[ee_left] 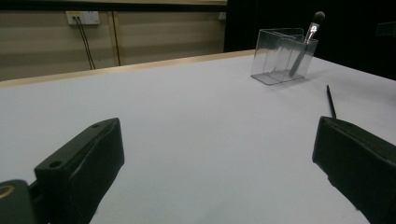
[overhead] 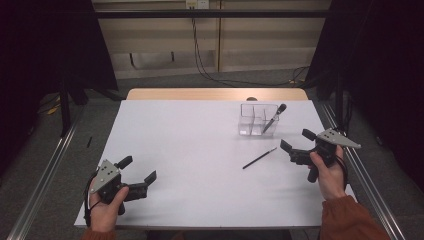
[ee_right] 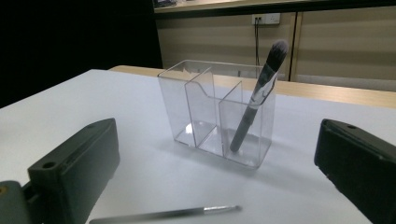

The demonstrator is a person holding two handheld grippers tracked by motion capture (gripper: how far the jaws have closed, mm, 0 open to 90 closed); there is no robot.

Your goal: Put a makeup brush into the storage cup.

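A clear plastic organiser [overhead: 252,120] [ee_left: 282,56] [ee_right: 219,112] with several compartments stands at the back right of the white table. A grey makeup brush [overhead: 274,118] [ee_left: 306,44] [ee_right: 257,98] leans in its right compartment, bristles up. A thin black brush [overhead: 259,158] [ee_left: 330,100] [ee_right: 163,214] lies flat on the table in front of the organiser. My right gripper [overhead: 295,140] [ee_right: 219,172] is open, just right of the thin brush and facing the organiser. My left gripper [overhead: 137,169] [ee_left: 215,163] is open near the front left, holding nothing.
The white table sheet [overhead: 200,150] ends at a wooden strip [overhead: 215,94] along the far edge. Metal rails [overhead: 45,175] run along both sides of the table. Cables [overhead: 200,60] hang down the back wall.
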